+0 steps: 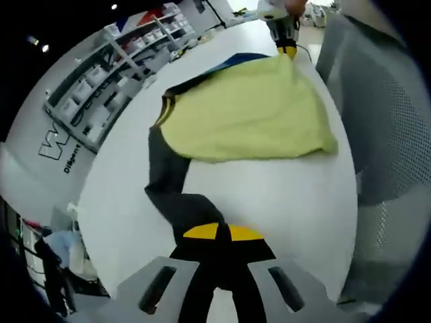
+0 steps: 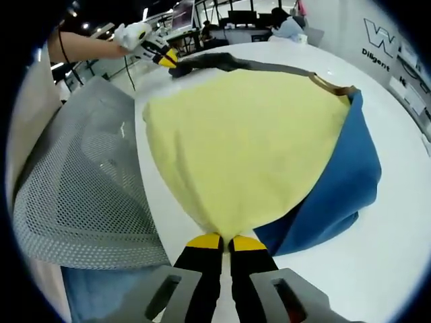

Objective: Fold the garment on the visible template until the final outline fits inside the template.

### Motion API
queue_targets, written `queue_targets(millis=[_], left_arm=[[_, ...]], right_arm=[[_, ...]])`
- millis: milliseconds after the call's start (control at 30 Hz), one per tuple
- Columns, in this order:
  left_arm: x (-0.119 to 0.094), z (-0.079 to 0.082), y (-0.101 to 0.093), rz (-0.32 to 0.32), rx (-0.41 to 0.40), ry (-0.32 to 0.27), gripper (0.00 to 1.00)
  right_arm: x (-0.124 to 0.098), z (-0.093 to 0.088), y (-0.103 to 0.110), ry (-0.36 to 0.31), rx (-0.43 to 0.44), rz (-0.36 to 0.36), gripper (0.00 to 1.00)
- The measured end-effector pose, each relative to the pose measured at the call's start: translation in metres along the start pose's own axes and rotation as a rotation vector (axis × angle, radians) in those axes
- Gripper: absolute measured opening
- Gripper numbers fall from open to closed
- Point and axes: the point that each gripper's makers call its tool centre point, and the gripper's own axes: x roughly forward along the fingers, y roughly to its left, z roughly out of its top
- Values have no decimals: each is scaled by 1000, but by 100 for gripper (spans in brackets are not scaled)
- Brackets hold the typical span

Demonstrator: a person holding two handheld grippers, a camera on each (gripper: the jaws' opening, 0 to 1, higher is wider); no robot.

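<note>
The garment lies on a white table (image 1: 269,202). Its pale yellow body (image 1: 249,111) is spread out, with a dark grey sleeve (image 1: 165,182) running toward my left gripper (image 1: 222,232), which is shut on the sleeve's end. My right gripper (image 2: 227,241) is shut on a corner of the yellow body (image 2: 242,141). A blue part (image 2: 343,188) sticks out from under the yellow on the right. In the right gripper view, the left gripper (image 2: 168,59) holds the dark sleeve (image 2: 222,62) at the far end. In the left gripper view, the right gripper (image 1: 286,46) is at the garment's far edge.
Grey mesh fabric (image 2: 81,182) hangs along the table edge beside the garment, also in the left gripper view (image 1: 390,121). A gloved hand (image 2: 131,33) holds the left gripper. White shelves with boxes (image 1: 108,81) stand beyond the table. People sit at desks (image 2: 283,23) in the background.
</note>
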Motion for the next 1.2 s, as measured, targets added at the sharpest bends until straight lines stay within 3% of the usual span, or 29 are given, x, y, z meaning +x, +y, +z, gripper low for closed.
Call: queue_targets(millis=[100, 167, 233, 333, 433, 500, 567, 667, 767, 800, 833, 867, 933, 967, 1000, 1100, 1200], left_arm=[[7, 5, -21, -68, -72, -25, 11], [5, 15, -29, -106, -155, -78, 18], [1, 15, -17, -62, -236, -105, 25], [-13, 7, 13, 46, -372, -128, 22], [-23, -25, 44, 160, -529, -84, 22], [-22, -40, 54, 187, -578, -54, 22], [-17, -50, 49, 155, -633, -14, 23], [-5, -61, 27, 69, -702, 87, 28], [0, -62, 13, 44, -734, 109, 29], [-4, -71, 9, 71, -764, 162, 31], [-2, -64, 13, 69, -755, 117, 30], [-3, -63, 11, 70, -781, 119, 28], [-3, -62, 8, 60, -761, 131, 22], [-3, -61, 6, 42, -734, 134, 11], [-3, -60, 4, 28, -719, 136, 9], [-9, -69, 15, 57, -724, 160, 7], [-22, -100, 44, 142, -667, 238, 7]], right_arm=[[-1, 0, 0, -1, 3, 0, 0], [-1, -1, 0, -3, 5, -2, 0], [-1, 0, 1, -6, 8, -3, 0], [0, -1, 0, -7, 10, -4, 0], [0, -1, 0, -6, 9, -3, 0], [0, -1, 0, -5, 7, -2, 0], [0, -1, 0, -3, 6, -2, 0], [-1, 0, 1, -1, 4, -3, 0], [-1, 0, 0, -4, 10, -5, 0], [-1, 0, 0, -6, 12, -7, 0], [-1, 0, 0, -7, 14, -7, 0], [-1, 0, 0, -8, 15, -8, 0], [0, -1, 0, -7, 16, -8, 0], [0, -1, 0, -6, 15, -7, 0], [0, -1, 0, -4, 15, -7, 0], [0, -1, 0, 3, 7, -6, 0], [0, -1, 0, 6, 3, -6, 0]])
